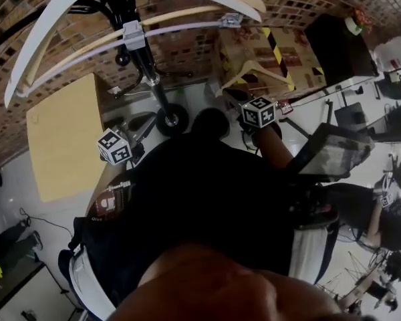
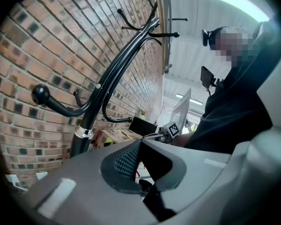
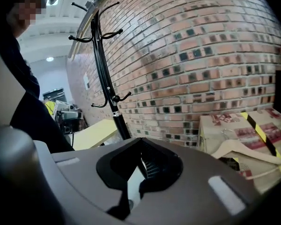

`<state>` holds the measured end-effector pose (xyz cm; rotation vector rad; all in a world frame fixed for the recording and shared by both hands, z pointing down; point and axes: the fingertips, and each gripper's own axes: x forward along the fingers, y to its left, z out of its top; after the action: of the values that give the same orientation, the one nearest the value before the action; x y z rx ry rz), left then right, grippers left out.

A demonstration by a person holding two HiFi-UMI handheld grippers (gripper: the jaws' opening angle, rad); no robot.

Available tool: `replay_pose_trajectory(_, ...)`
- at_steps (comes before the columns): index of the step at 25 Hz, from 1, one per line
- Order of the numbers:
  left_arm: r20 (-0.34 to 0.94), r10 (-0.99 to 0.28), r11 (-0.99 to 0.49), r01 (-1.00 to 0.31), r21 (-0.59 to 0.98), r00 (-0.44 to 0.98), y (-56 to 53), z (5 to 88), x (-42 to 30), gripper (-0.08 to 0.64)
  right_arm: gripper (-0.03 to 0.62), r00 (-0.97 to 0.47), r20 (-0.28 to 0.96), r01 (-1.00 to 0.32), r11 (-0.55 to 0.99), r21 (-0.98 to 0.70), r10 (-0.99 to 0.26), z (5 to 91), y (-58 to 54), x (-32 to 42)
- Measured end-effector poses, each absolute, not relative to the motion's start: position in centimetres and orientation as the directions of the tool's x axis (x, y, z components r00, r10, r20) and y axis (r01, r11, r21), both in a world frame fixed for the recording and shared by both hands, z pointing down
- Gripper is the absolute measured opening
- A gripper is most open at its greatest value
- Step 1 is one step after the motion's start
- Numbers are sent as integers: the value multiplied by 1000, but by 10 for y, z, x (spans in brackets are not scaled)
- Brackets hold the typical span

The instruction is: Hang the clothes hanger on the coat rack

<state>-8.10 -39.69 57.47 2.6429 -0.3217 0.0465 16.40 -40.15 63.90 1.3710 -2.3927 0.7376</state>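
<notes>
Left gripper clenched, empty. Right gripper clenched too, empty, aimed toward wooden hanger, likely to grab it. Hanger lies on cardboard box, well past table edge. Coat rack stands between. Nothing hung yet.

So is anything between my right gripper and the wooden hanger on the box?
Nothing visible. The wooden hanger lies on the cardboard box, ahead and right of the right gripper, with open space between them.
</notes>
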Motion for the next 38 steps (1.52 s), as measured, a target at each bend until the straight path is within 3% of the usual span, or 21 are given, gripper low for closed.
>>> replay_pose_trajectory(6,133,-50,-871,-108,480,990,-409,588,-58,2,14,-428,500,-903,329,-277,-753,648,-389,168)
replay_pose_trajectory(12,160,42,-899,-32,436,986,-387,588,14,2,15,-355,487,-932,259,-254,-798,647,-384,246)
replay_pose_trajectory(19,276,52,-922,-60,383,960,-376,602,126,2,63,-355,499,-935,304,-184,-791,660,-403,354)
replay_pose_trajectory(27,474,4,-949,-146,280,880,-412,653,244,3,148,-354,605,-922,374,-99,-713,704,-435,455)
replay_pose_trajectory(32,598,-65,-941,-248,229,799,-449,693,275,114,194,-355,702,-887,459,-45,-618,739,-440,477)
replay_pose_trajectory(38,724,9,-913,-289,288,690,-460,751,286,243,250,-381,776,-819,572,-31,-503,772,-445,478)
